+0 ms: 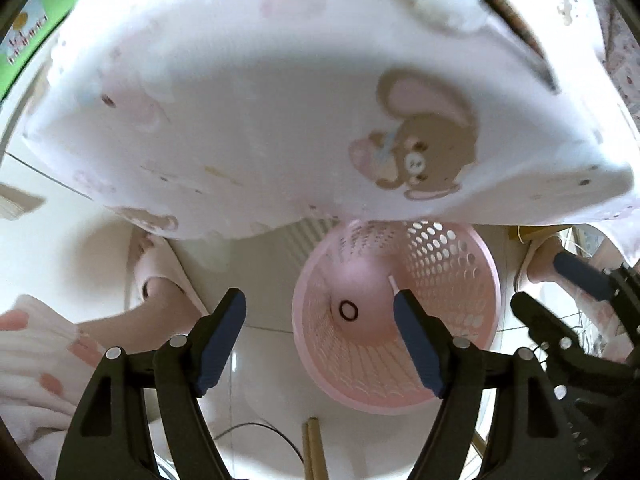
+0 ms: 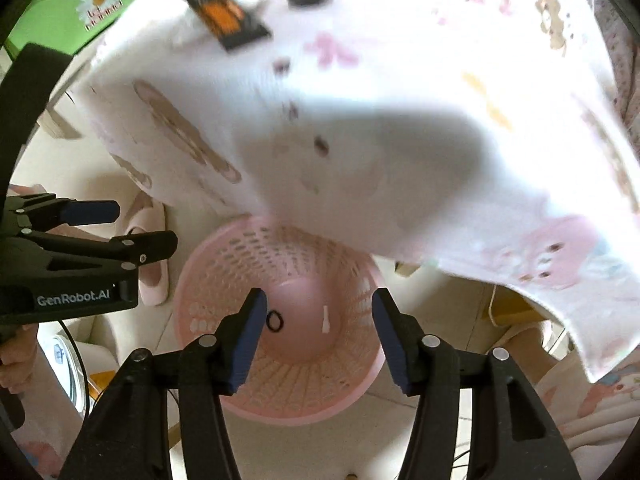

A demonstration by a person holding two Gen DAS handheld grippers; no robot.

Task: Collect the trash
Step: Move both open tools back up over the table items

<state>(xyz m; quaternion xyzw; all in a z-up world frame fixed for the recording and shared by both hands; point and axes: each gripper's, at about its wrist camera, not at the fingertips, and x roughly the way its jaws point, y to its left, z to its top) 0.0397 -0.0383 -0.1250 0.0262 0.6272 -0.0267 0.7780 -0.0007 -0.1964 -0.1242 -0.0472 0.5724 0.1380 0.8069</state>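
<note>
A white tablecloth (image 2: 400,128) with cartoon bears hangs ahead of and above both claws, its edge drooping over the far rim of the pink basket (image 2: 280,396). The basket stands on the floor directly below both claws, likely set at the table's edge so scraps need only a short carry. The left claw (image 1: 320,340) is spread, nothing between its blue pads, and points down, with the basket's floor below its right finger. The right claw (image 2: 318,340) is likewise spread and empty, aimed straight into the basket's mouth; both seem to have let go there. On the basket's floor below the right claw lie the trash: a small white stick (image 2: 326,320) and, beside the claw's left pad, a black ring (image 2: 275,321). Far ahead on the cloth, a black-and-orange wrapper (image 2: 224,12) probably awaits collection.
</note>
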